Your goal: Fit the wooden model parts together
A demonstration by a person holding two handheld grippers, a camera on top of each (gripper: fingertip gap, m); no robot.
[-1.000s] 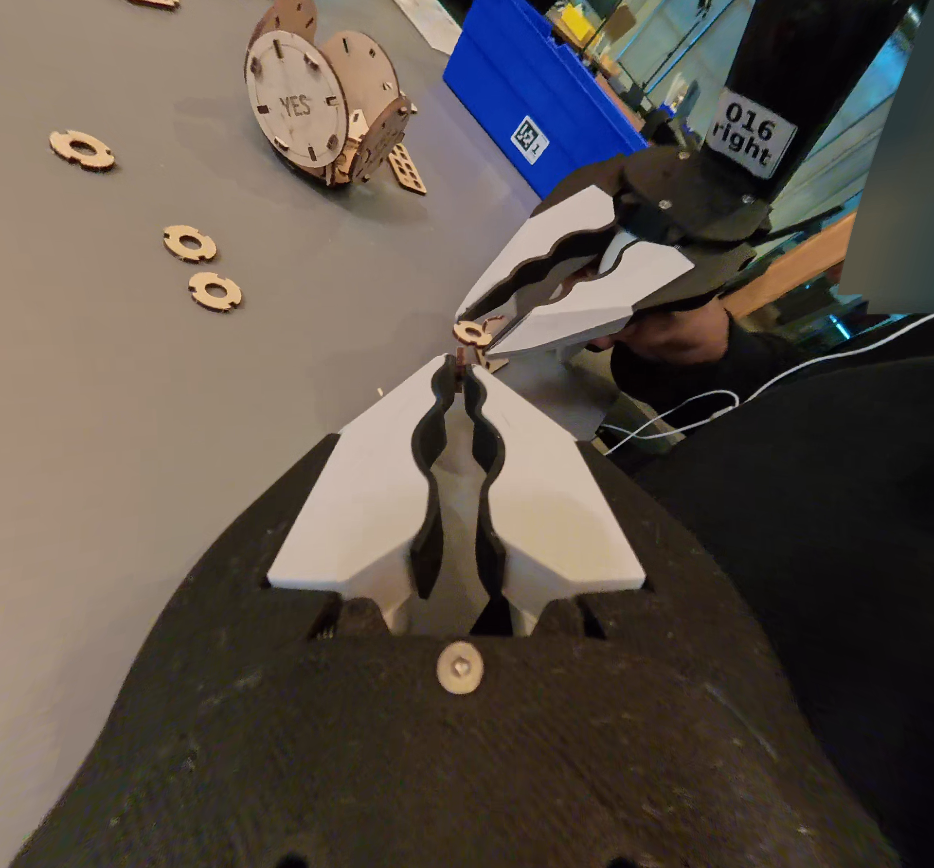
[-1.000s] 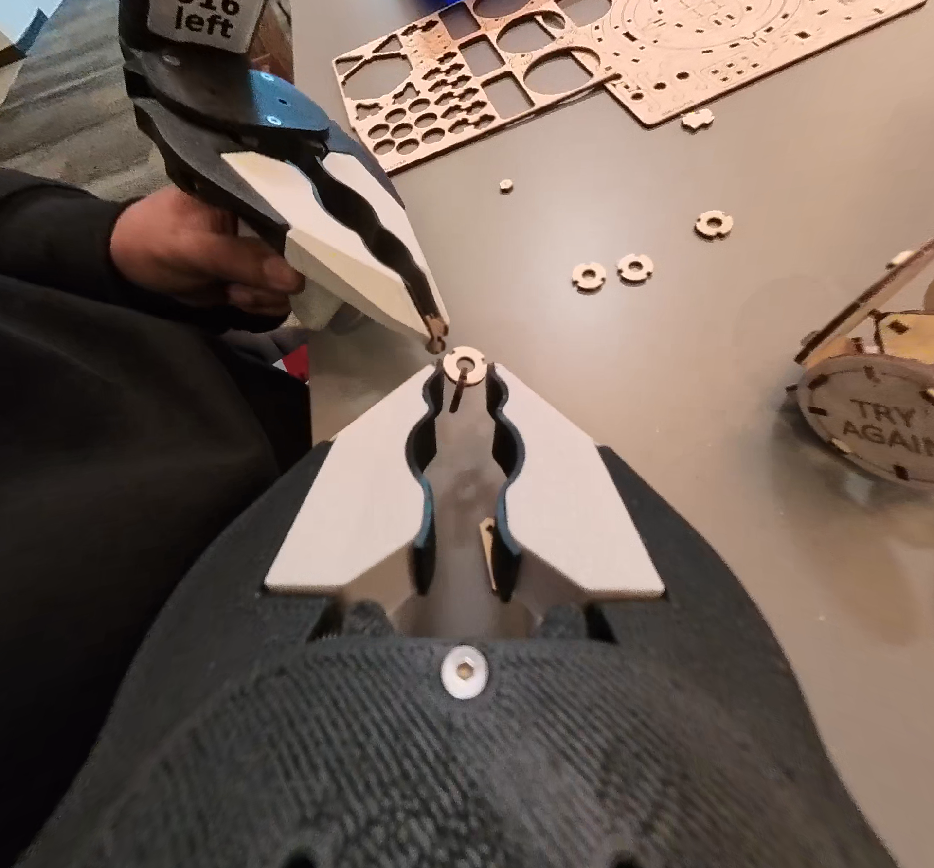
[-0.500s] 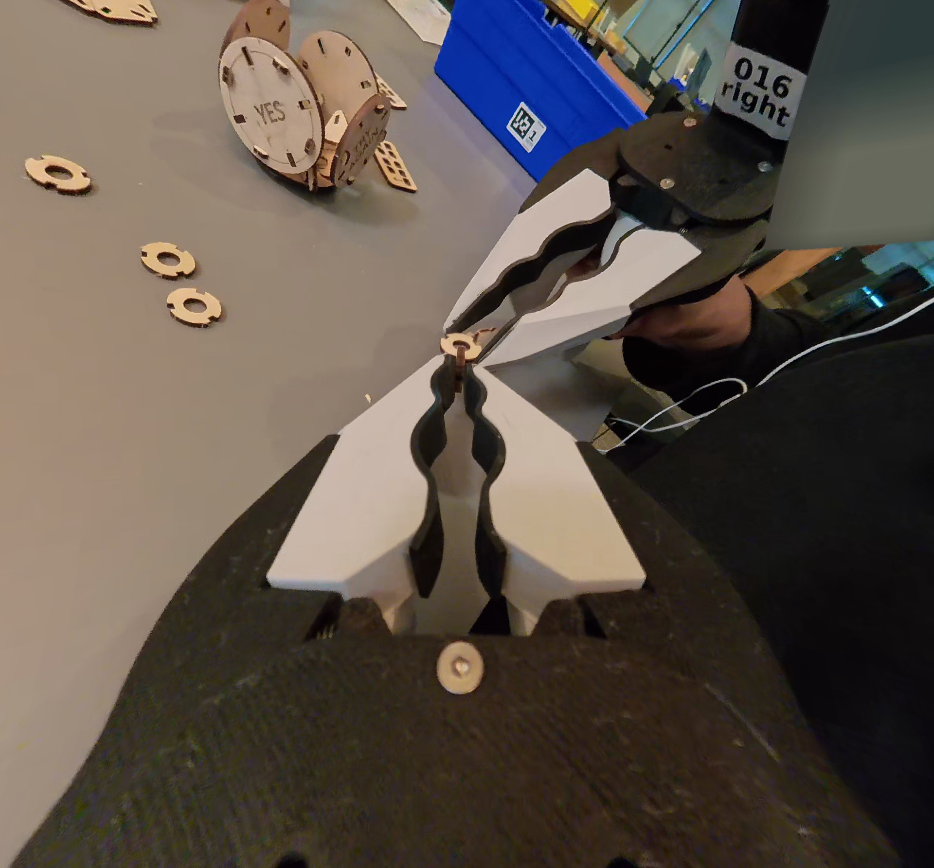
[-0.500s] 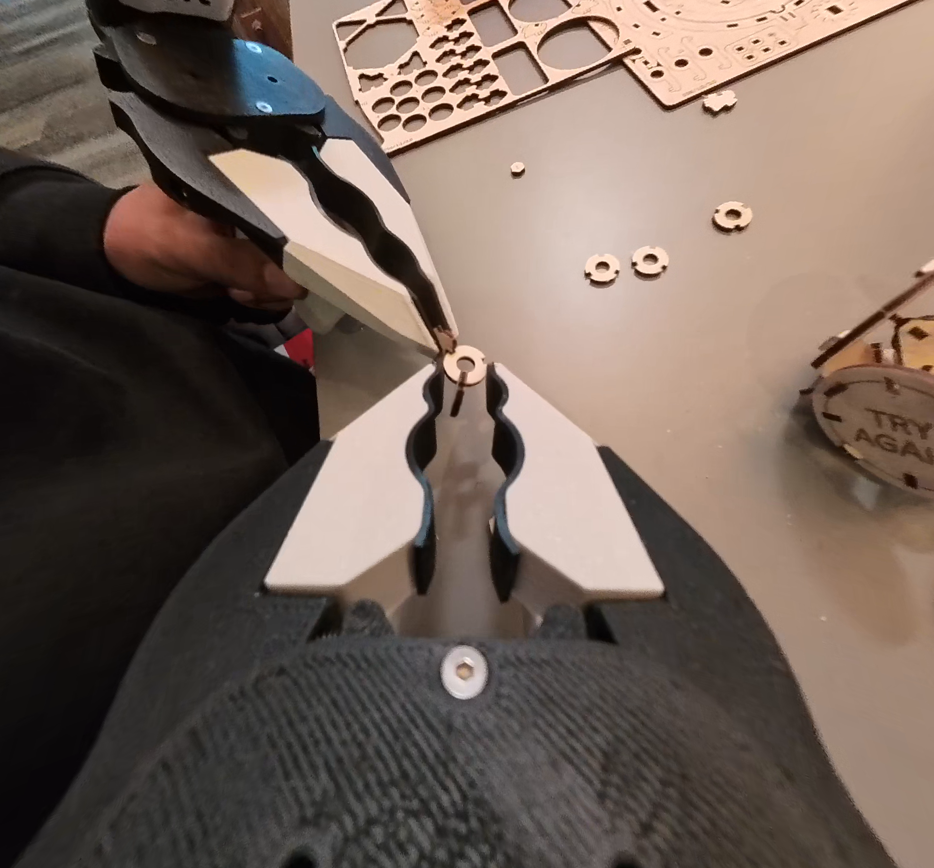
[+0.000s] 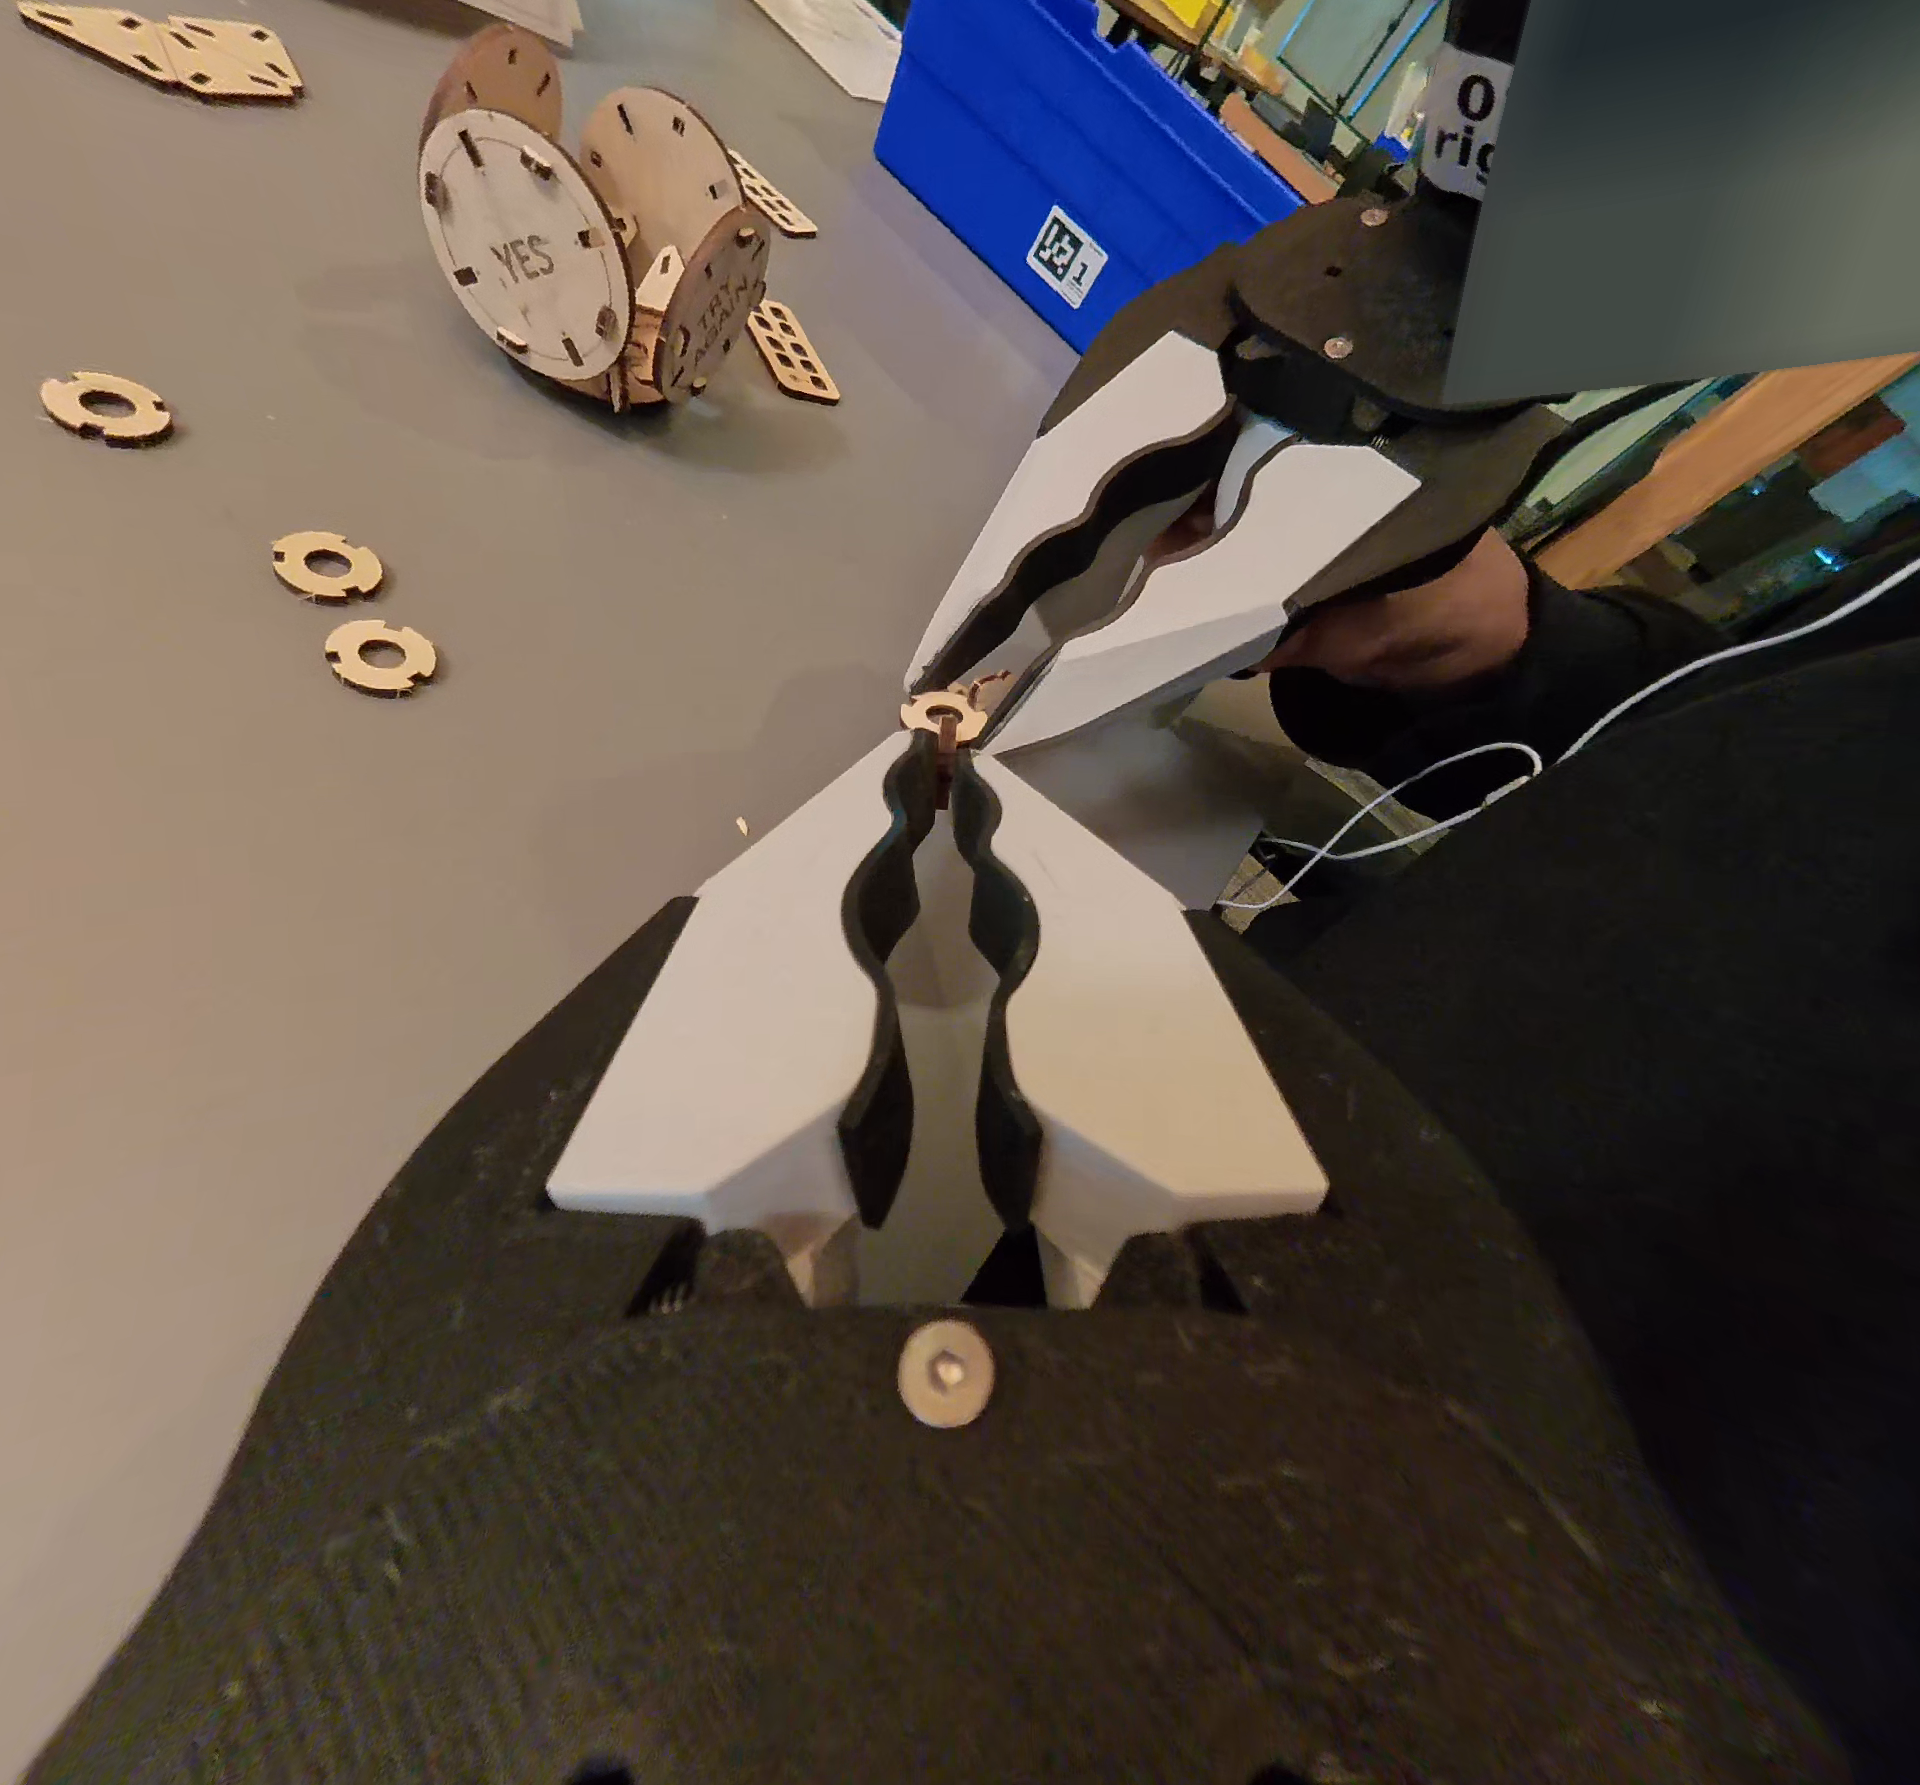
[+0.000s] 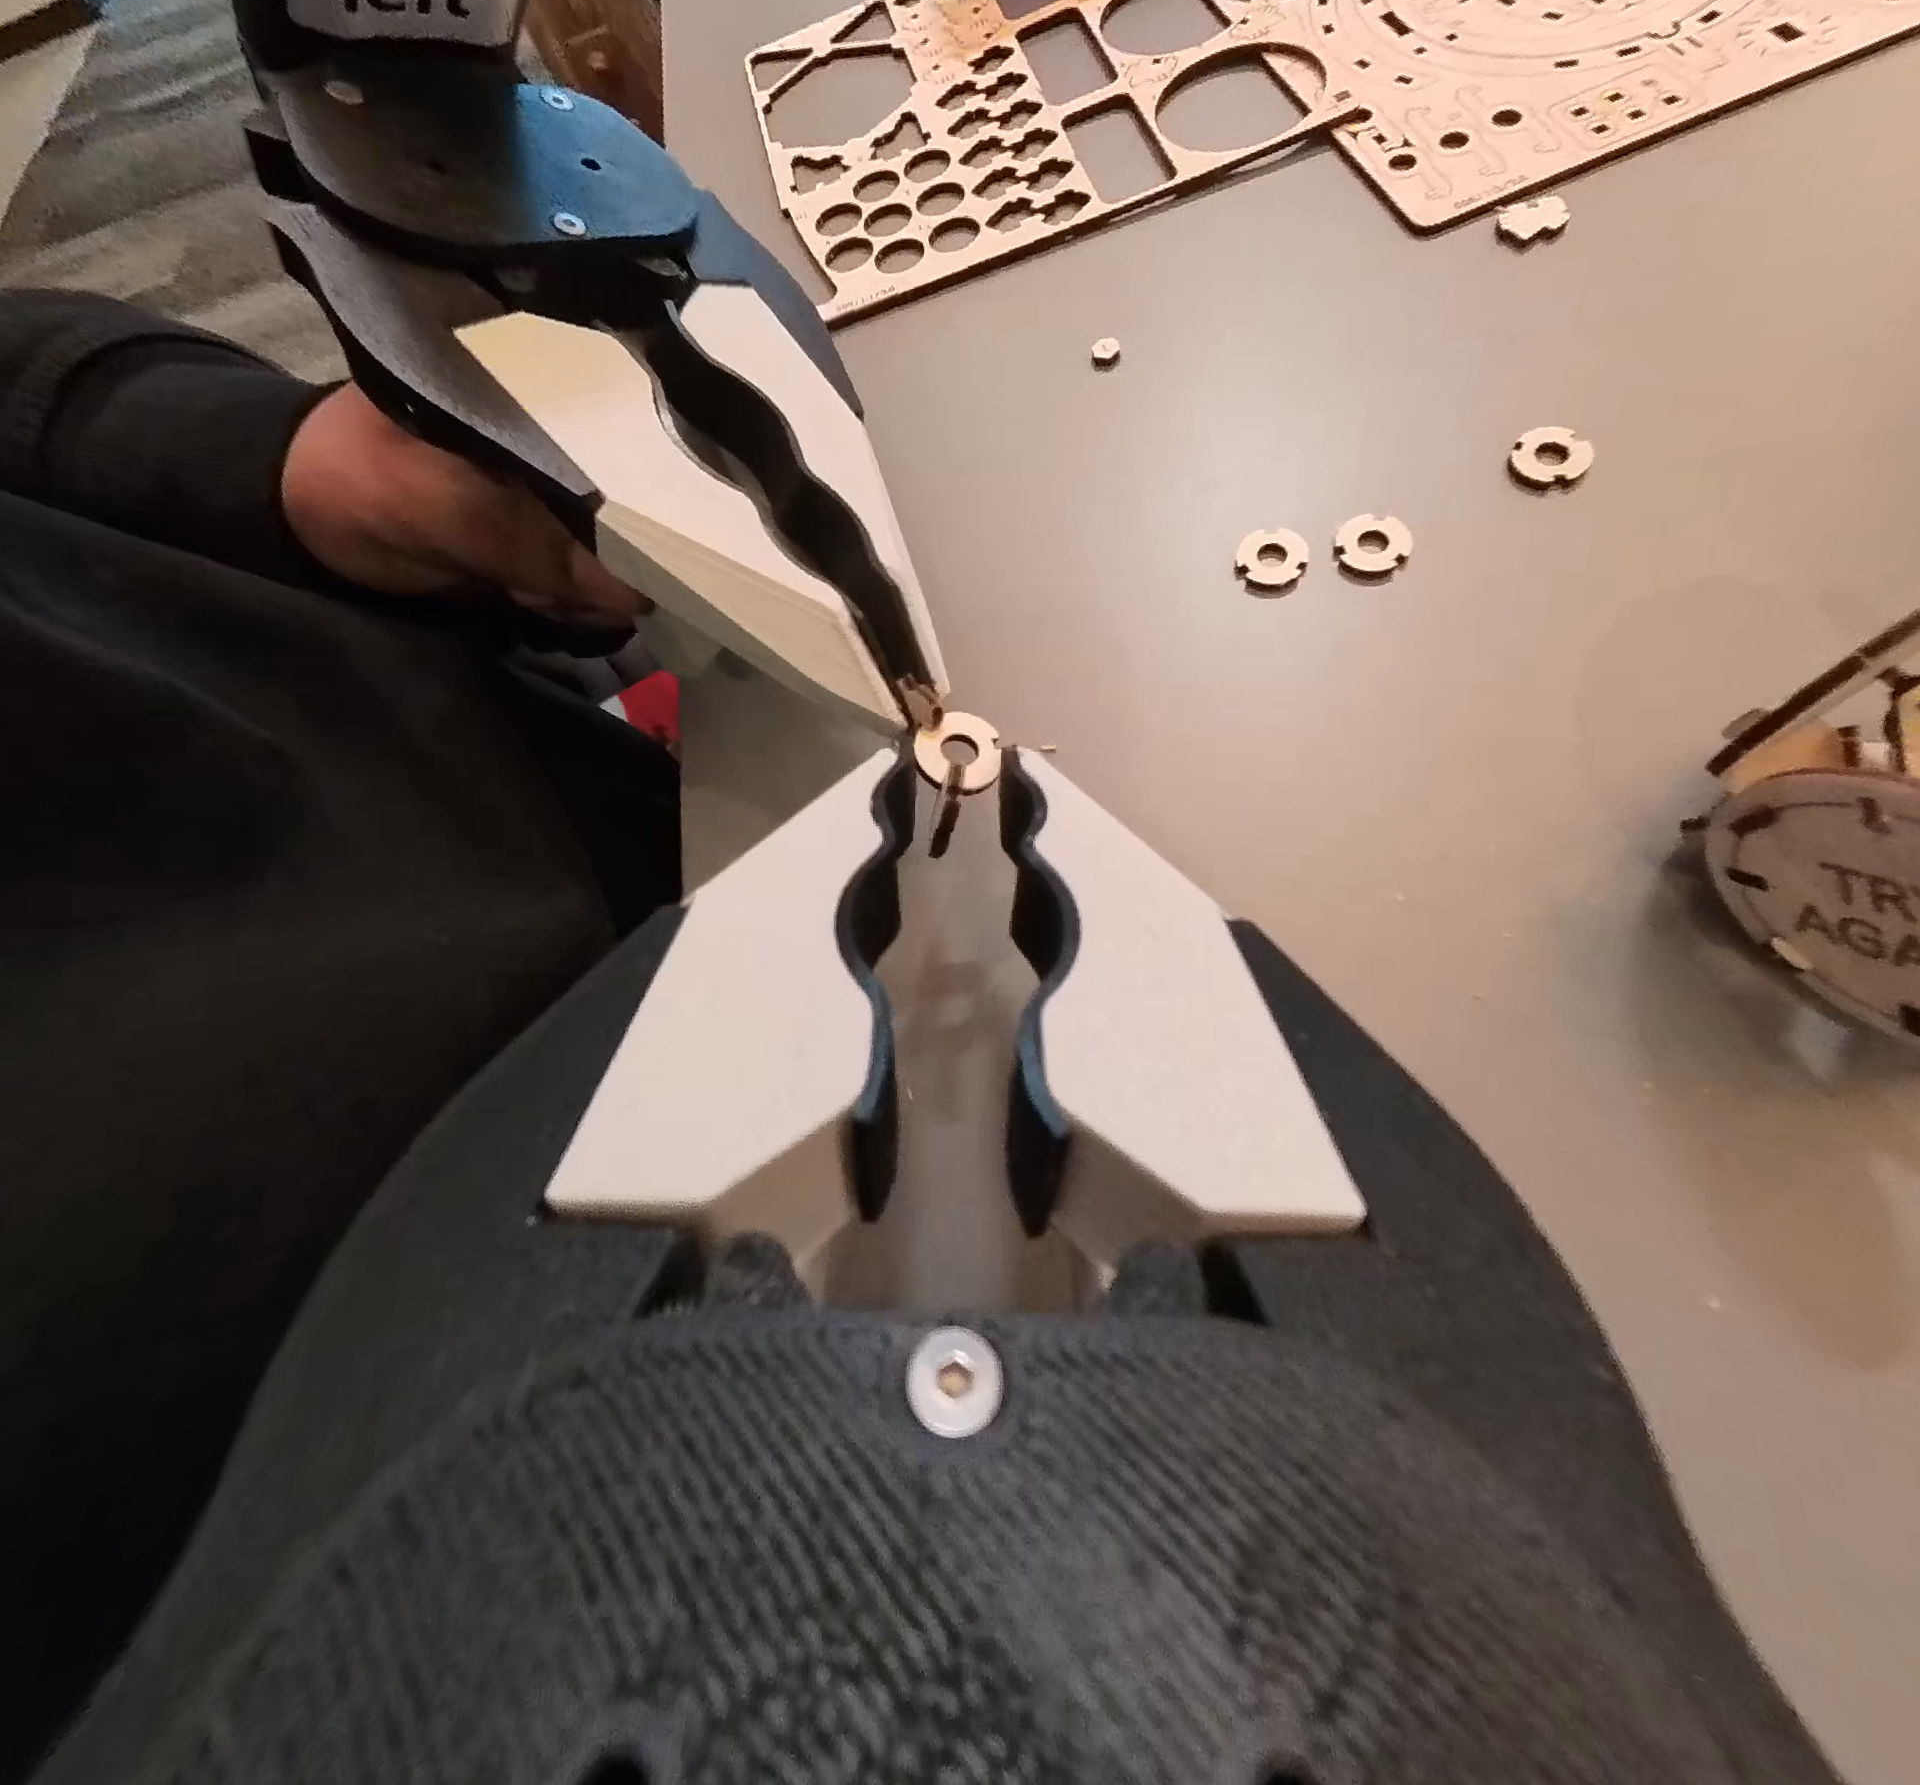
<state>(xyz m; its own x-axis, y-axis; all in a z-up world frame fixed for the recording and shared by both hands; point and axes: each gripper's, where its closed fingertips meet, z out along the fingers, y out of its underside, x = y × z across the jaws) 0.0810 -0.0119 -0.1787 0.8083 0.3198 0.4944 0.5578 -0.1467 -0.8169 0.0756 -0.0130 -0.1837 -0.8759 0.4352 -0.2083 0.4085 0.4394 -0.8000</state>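
Right claw (image 6: 957, 767): parted narrowly, pads pressed on the rim of a small wooden ring (image 6: 957, 750), flat face toward its own camera, hole axis along the fingers. A thin wooden piece (image 6: 943, 821) sits in the ring's lower notch, long axis running back between the fingers.

Left claw (image 5: 938, 756): closed on a small wooden peg (image 5: 941, 759), long axis along the fingers, tip at the ring's edge.

Both claws meet tip to tip above the grey table (image 5: 312, 904).

Left view only: blue bin (image 5: 1039, 146) beyond the right claw. Right view only: cut-out wooden sheets (image 6: 1299, 62) far ahead. Both: three loose rings (image 6: 1371, 546), lettered disc assembly (image 5: 582, 260).
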